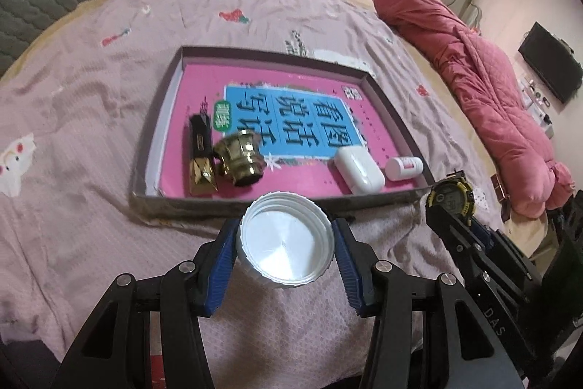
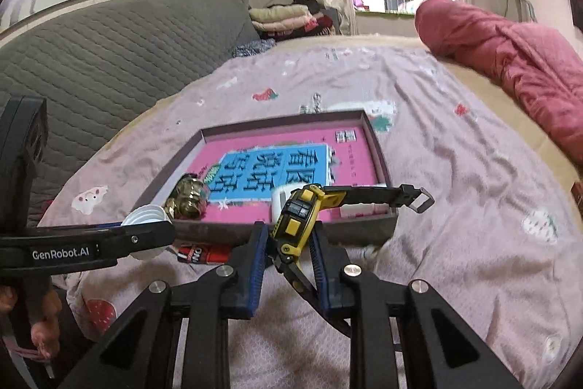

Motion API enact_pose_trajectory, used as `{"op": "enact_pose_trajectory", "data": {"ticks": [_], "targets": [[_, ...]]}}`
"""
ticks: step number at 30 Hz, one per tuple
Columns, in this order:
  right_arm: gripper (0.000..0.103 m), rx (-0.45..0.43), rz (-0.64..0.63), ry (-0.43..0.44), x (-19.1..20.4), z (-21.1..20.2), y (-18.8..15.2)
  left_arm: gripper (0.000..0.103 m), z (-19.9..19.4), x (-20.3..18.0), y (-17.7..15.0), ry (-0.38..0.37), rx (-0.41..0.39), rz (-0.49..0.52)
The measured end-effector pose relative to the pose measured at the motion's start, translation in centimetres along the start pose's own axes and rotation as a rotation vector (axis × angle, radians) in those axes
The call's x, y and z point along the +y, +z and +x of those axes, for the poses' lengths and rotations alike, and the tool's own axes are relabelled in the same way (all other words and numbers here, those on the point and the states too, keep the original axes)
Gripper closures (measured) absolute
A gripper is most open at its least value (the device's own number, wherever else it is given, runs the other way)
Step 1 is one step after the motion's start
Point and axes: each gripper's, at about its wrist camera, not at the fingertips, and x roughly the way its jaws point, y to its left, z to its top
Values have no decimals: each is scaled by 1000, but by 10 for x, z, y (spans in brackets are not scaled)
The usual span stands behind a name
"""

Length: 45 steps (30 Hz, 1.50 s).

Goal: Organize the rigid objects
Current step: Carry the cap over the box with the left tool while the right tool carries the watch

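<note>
My left gripper (image 1: 286,239) is shut on a white screw cap (image 1: 286,241), open side toward the camera, held just in front of the near wall of a shallow box tray (image 1: 277,203). My right gripper (image 2: 288,236) is shut on a yellow-and-black digital watch (image 2: 297,216), strap sticking out to the right; it also shows in the left wrist view (image 1: 451,197) at the tray's near right corner. The tray holds a pink book (image 1: 302,119), a black-and-gold lighter (image 1: 200,152), a gold cap (image 1: 238,157), a white case (image 1: 359,170) and a small white bottle (image 1: 404,167).
The tray lies on a bed with a pale pink patterned sheet (image 1: 91,119). A rolled pink quilt (image 1: 484,79) lies along the right edge. A red item (image 2: 202,254) lies on the sheet in front of the tray. A grey padded headboard (image 2: 109,53) is at left.
</note>
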Motion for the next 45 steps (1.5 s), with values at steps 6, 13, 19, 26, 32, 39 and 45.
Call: {"op": "enact_pose_trajectory", "data": {"ticks": [6,13,19,26,32,39,45], "targets": [[79,-43,-120,-26,20,-6,7,50,-11,0,6,25,-38,31],[79,-74,-191,-31,33,-6,12,50,-22,15,18,65,-91,57],[79,-83,-164,-2,29,-3,19,50,-27,33,32,84,-118,26],[79,-108,-170,-35,27,5,29,50,-22,53,43,107,-128,7],[79,-128,-140,-29,16,18,40,50,-7,53,45,127,-108,44],[79,-123,-148,-40,11,29,44,50,7,56,46,128,-105,42],[79,-126,-165,-36,12,35,46,50,17,58,48,129,-101,34]]}}
